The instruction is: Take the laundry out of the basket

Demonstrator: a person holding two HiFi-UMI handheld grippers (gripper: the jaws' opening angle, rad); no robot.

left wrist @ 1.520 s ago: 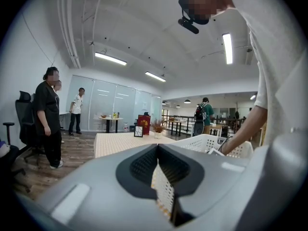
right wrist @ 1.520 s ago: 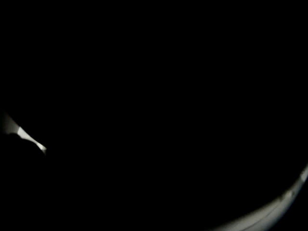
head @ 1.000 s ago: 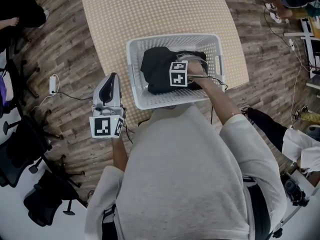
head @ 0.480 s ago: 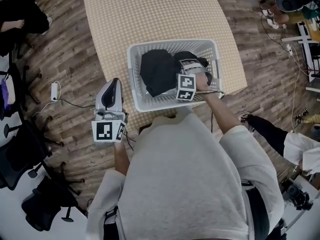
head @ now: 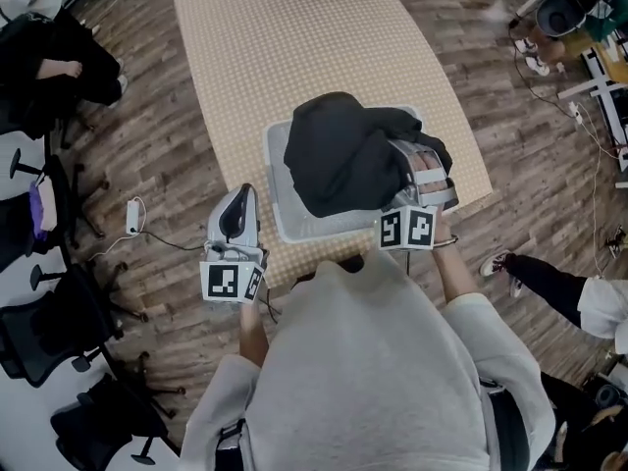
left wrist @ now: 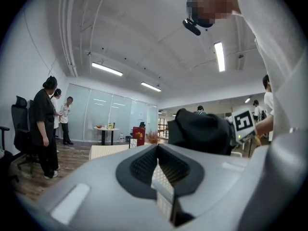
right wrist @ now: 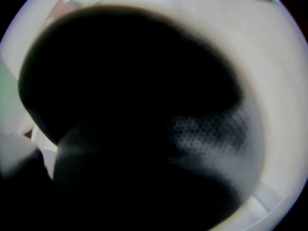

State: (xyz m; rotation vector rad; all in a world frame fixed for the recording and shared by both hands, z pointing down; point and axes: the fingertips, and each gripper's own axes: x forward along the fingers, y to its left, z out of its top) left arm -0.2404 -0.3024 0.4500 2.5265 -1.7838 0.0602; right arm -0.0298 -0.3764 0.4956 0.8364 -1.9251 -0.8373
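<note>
Nearest the wearer: the grey-sleeved arms hold one tool each.

Left tool (head: 241, 192): held off the near left corner of the tabletop (head: 285, 47), over the wooden floor (head: 157, 135), pointing about level. In the left gripper view its jaws (left wrist: 157, 149) stand pressed together at the tips, with nothing between them. Only the woven tabletop pattern shows through the slit behind the tips.

Right tool (head: 417, 170): just beyond the wearer's chest, at the near right of the basket (head: 278, 180), tilted somewhat downward. Its jaws have just been closing and now pinch the black garment (head: 343, 155). In the right gripper view dark cloth (right wrist: 125, 81) fills nearly the whole frame. Only a patch of one dotted pad (right wrist: 211, 129) shows through, pressed against the fabric.

Laundry: the black garment is a bunched mass held up at the right tool, above the white basket, and it covers most of the basket's opening in the head view. The left gripper view shows the bundle (left wrist: 199, 131) in the air beside the right tool's marker cube. Cannot tell whether any cloth still lies inside the basket.

Basket: sits at the near edge of the beige tabletop.

Farther off: a white plug block (head: 132, 216) with its cable lies on the floor to the left. Black office chairs (head: 39, 332) stand at the left. People (left wrist: 43, 119) stand by a glass wall across the room.
</note>
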